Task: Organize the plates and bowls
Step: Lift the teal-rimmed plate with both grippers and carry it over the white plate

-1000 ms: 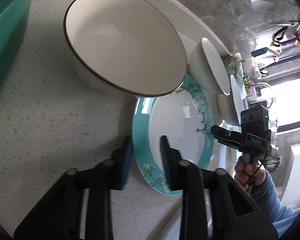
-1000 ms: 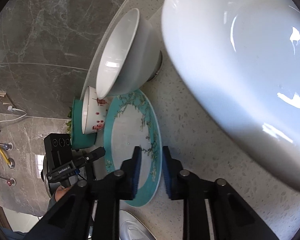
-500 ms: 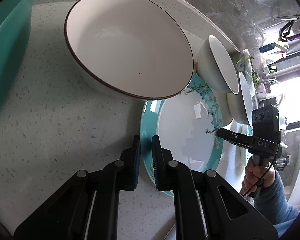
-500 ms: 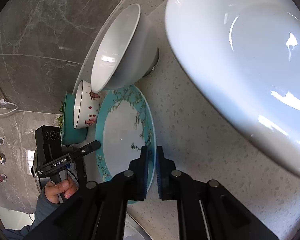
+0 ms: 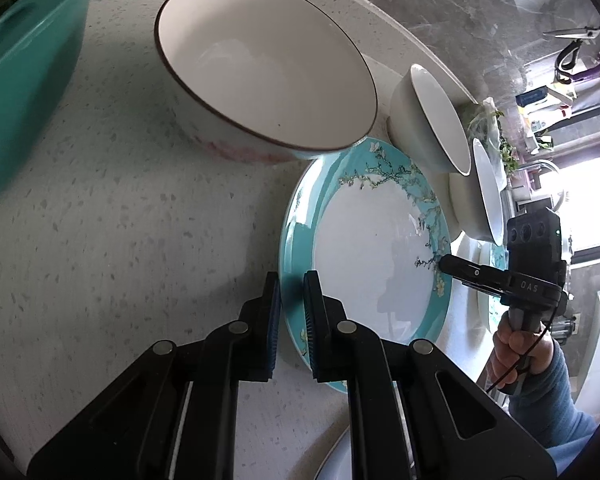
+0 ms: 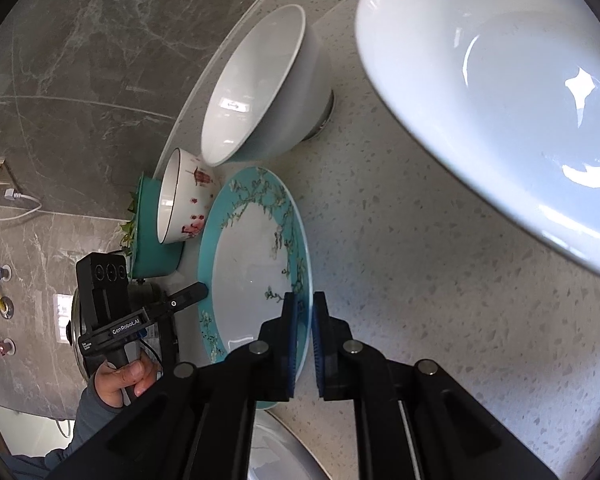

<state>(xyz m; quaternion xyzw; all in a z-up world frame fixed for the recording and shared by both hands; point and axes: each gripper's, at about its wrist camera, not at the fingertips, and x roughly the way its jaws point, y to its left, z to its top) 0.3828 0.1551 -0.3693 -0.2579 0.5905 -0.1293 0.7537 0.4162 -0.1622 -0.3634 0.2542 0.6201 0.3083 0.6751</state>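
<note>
Nearest, my left gripper (image 5: 291, 322) is clenched on the near rim of the floral plate (image 5: 372, 256), low centre of frame; my right gripper (image 6: 304, 336) is clamped on the opposite rim. Plate — glazed ceramic, stiff, slick, breakable; best held by its raised teal border, both sides level. White centre, blossom branches. Beyond, upper frame — brown-rimmed bowl (image 5: 268, 64), then white bowl (image 5: 432, 120).

Daylight is coming from a blown-out window (image 5: 588, 200) far right of the left gripper (image 5: 292, 312). Glare is sitting on the large white bowl (image 6: 500, 112) above the right gripper (image 6: 304, 336). Gripper shadows are falling soft on the speckled counter (image 5: 120, 220). Fisheye bending and dark vignetting are showing at the edges; focus is staying sharp.
</note>
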